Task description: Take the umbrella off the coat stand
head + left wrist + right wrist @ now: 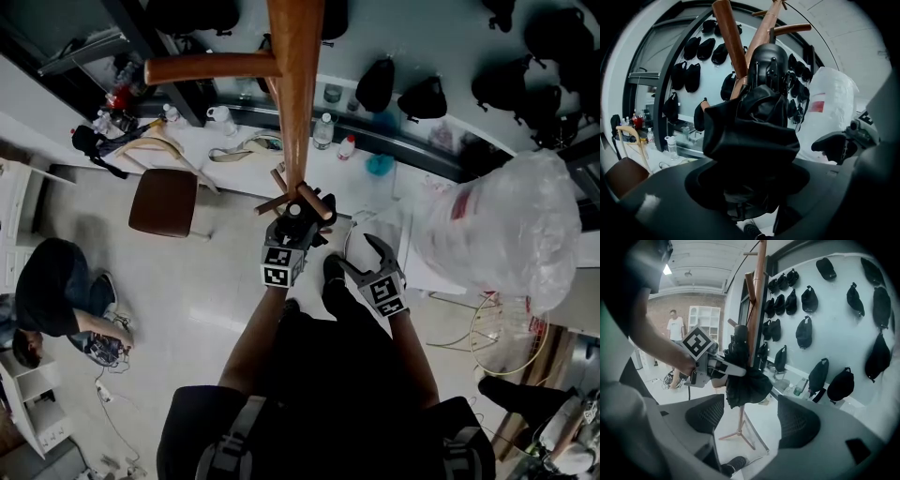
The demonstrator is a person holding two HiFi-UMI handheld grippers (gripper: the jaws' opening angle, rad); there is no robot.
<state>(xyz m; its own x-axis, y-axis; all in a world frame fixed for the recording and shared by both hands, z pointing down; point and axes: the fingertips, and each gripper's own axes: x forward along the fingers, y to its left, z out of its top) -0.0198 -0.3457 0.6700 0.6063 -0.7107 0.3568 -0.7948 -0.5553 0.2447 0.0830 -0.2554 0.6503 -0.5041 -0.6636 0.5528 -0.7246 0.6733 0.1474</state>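
Evidently just begun; left tool [296, 221] clasps the umbrella [754, 126], unlifted from the coat stand [295, 84] at twelve o'clock; right tool [751, 418] gapes empty.

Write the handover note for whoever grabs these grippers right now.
Grippers: the left gripper is closed around the folded black umbrella. The right gripper is open and empty, just beside it.
Things: the umbrella hangs against the pole of the wooden coat stand.
Done: umbrella gripped, apparently firmly.
Left: lift it clear of the stand. How it hooks on isn't visible, so ease it up.
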